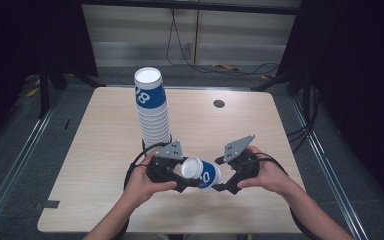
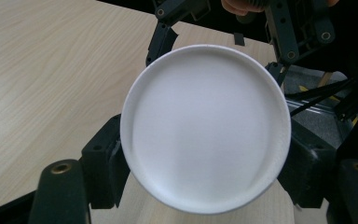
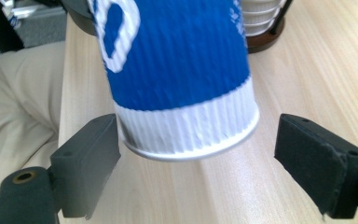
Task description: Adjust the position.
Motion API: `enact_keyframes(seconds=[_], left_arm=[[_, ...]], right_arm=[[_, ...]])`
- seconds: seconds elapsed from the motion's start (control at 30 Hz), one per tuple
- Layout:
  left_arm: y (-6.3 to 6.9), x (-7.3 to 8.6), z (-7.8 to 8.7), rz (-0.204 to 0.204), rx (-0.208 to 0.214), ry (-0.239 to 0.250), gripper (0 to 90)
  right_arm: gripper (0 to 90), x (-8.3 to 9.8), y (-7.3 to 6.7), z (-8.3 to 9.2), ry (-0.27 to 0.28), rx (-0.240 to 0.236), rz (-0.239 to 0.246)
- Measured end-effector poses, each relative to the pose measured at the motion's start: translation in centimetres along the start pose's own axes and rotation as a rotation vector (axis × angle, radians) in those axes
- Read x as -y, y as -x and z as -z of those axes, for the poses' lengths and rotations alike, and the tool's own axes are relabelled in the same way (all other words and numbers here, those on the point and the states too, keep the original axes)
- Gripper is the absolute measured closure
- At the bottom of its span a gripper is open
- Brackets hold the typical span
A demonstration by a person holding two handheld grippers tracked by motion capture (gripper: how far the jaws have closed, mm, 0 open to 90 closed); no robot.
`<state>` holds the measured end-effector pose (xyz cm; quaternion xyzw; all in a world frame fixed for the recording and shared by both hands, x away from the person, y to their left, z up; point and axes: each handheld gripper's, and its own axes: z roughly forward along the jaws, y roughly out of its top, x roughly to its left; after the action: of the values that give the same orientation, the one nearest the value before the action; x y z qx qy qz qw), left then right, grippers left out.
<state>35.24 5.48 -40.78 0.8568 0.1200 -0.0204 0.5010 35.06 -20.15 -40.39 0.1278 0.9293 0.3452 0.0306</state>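
A person sits at a pale wooden worktop (image 1: 105,150) and holds a set of tongs in each hand. The left tongs (image 1: 184,181) grip a single paper cup (image 1: 202,173), blue with white print and a white ribbed band at its base; the cup lies on its side above the worktop, just in front of the person, between the two hands. In the left gripper view the cup (image 2: 205,128) turns its white open mouth to the camera, and the black pads sit pressed against its wall on either side, one at the lower left and one at the lower right. The right tongs (image 1: 222,185) face the cup from the other side with their jaws spread apart. In the right gripper view the cup's base (image 3: 186,133) hangs between the two pads; the left pad lies just beside the base rim, whether touching it I cannot tell, while the right pad stands clearly apart from it. Farther back on the worktop, just behind the left hand (image 1: 142,182), rises a tall stack of cups (image 1: 152,107) of the same kind, its top cup showing a white mouth and blue wall. The right hand (image 1: 270,175) holds its tongs near the front right of the worktop.
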Motion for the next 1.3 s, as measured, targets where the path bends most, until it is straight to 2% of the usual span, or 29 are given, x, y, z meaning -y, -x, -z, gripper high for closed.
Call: enact_keyframes(seconds=[0.13,0.27,0.43,0.47,0.63,0.73,0.93,1.3], left_arm=[[-0.1,0.0,0.3,0.012,-0.007,0.017,28.0],[-0.2,0.0,0.5,0.020,-0.022,0.019,28.0],[-0.5,0.0,0.8,0.045,-0.041,0.044,28.0],[-0.5,0.0,0.8,0.049,-0.041,0.049,28.0],[-0.8,0.0,1.2,0.070,-0.059,0.061,27.9],[-0.9,0.0,1.2,0.076,-0.066,0.066,27.9],[-0.9,-0.1,1.3,0.087,-0.069,0.084,27.9],[-0.9,0.0,1.1,0.094,-0.067,0.076,27.8]], right_arm=[[13.0,0.9,0.1,0.2,0.072,0.013,-0.050],[13.1,1.3,0.2,0.3,0.107,0.027,-0.063],[13.1,1.6,0.3,0.2,0.172,0.039,-0.102],[13.1,1.6,0.3,0.2,0.177,0.057,-0.105],[13.1,1.9,0.3,0.0,0.200,0.053,-0.117],[13.1,2.2,0.3,-0.2,0.229,0.067,-0.121],[13.1,2.5,0.1,-0.9,0.242,0.070,-0.128],[13.0,2.8,-0.1,-2.4,0.272,0.077,-0.136]])
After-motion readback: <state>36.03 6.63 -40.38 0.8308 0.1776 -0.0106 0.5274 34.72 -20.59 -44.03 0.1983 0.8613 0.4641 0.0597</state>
